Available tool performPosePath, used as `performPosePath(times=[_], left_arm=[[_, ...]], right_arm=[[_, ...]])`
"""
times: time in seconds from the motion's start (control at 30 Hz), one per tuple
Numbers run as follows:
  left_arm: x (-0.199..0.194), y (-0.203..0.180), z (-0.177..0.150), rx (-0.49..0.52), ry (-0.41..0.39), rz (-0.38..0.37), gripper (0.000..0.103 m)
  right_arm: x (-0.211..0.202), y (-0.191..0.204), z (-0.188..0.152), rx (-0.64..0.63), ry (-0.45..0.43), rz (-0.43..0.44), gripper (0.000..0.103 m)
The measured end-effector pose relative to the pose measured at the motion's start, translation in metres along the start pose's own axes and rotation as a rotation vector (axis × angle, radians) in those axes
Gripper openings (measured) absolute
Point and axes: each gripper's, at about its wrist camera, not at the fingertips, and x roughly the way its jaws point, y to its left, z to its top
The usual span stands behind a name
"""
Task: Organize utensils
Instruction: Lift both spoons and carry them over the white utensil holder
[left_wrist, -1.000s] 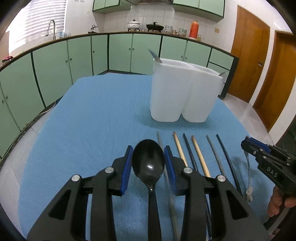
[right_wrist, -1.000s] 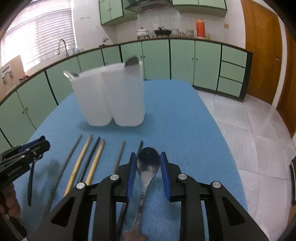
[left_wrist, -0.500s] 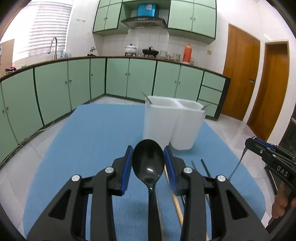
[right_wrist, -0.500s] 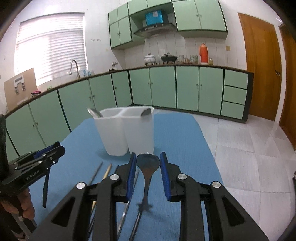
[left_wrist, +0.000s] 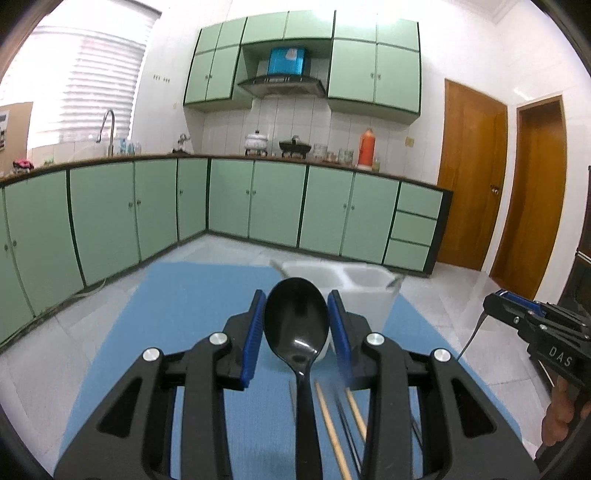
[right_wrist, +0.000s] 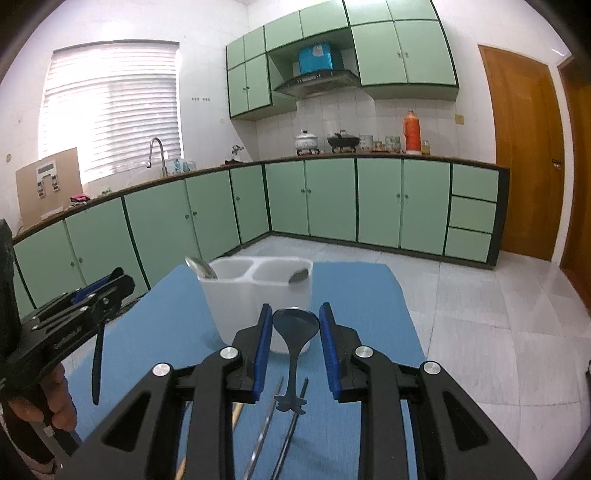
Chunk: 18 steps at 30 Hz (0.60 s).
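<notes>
My left gripper (left_wrist: 296, 326) is shut on a black plastic spoon (left_wrist: 296, 317), bowl up between the blue pads, handle running back under the camera. My right gripper (right_wrist: 295, 332) is shut on a metal spoon (right_wrist: 295, 325) in the same way, its handle end hanging free. Both spoons are off the table. Ahead stands a white two-compartment holder (left_wrist: 364, 291) (right_wrist: 240, 299) with a spoon (right_wrist: 201, 267) in one compartment and another utensil (right_wrist: 300, 276) in the other. Each view catches the other gripper at its edge: the right gripper (left_wrist: 496, 301) and the left gripper (right_wrist: 123, 282).
The table wears a blue cloth (left_wrist: 184, 314) (right_wrist: 369, 295). Several chopsticks (left_wrist: 328, 417) (right_wrist: 262, 435) lie in a row on it below the grippers. A hand (right_wrist: 55, 402) grips the left tool. Green kitchen cabinets (left_wrist: 258, 199) and tiled floor surround the table.
Both grippers have risen and tipped up, carrying their spoons off the cloth. The holder and chopsticks have dropped lower in both views, and more of the kitchen shows.
</notes>
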Motion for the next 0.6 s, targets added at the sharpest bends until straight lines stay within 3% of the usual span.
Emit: performPosePath(times=[0.4, 0.6], left_arm=[[0.017, -0.008, 0.049, -0.041, -0.134, -0.054, 0.033], [0.041, -0.010, 0.069, -0.077, -0.216, -0.114, 0.033]], right_arm=[[0.005, 0.005, 0.060, 0.004, -0.110, 0.048, 0.026], [0.030, 0.010, 0.088, 0.014, -0.130, 0.057, 0.026]])
